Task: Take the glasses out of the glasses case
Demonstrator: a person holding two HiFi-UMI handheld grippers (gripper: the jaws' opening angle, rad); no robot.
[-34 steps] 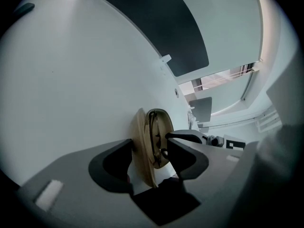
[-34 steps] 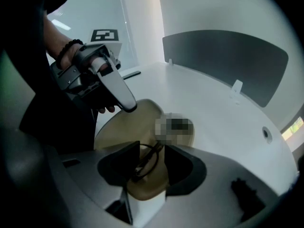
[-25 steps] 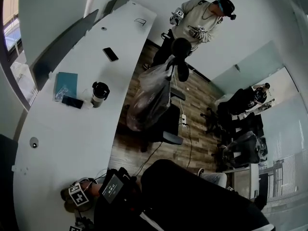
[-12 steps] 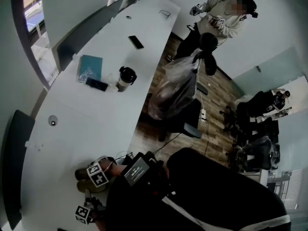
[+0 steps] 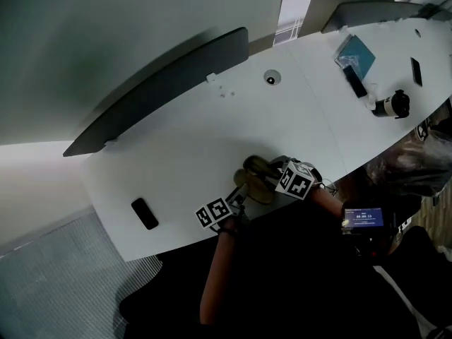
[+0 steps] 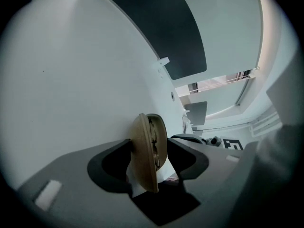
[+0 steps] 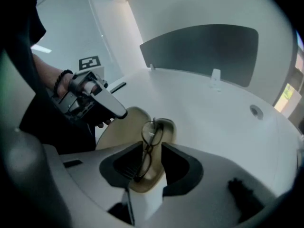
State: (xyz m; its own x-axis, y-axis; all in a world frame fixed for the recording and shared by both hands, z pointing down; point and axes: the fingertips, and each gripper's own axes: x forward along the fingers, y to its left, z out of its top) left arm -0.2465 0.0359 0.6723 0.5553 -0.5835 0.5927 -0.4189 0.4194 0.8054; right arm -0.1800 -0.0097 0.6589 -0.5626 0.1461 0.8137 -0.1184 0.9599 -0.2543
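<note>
Here, at a white desk point(image 5: 176, 140), we hold a gripper in each hand over an open tan glasses case point(image 7: 116, 129) that lies near the desk's front edge. Our left gripper point(image 6: 151, 152) is clamped on the case, jaws partway apart with the shell edge-on between the pads. Our right gripper point(image 7: 152, 156), whose jaws have just been opening, stands half spread, with the thin-rimmed glasses point(image 7: 152, 129) upright between its pads, gripped at the frame, right above the case's hollow. Whether the glasses have cleared the case, we cannot tell. A dark partition point(image 5: 162, 97) lines the far side. A black tumbler point(image 5: 394, 104) and a teal book point(image 5: 355, 51) sit well apart from the case.
</note>
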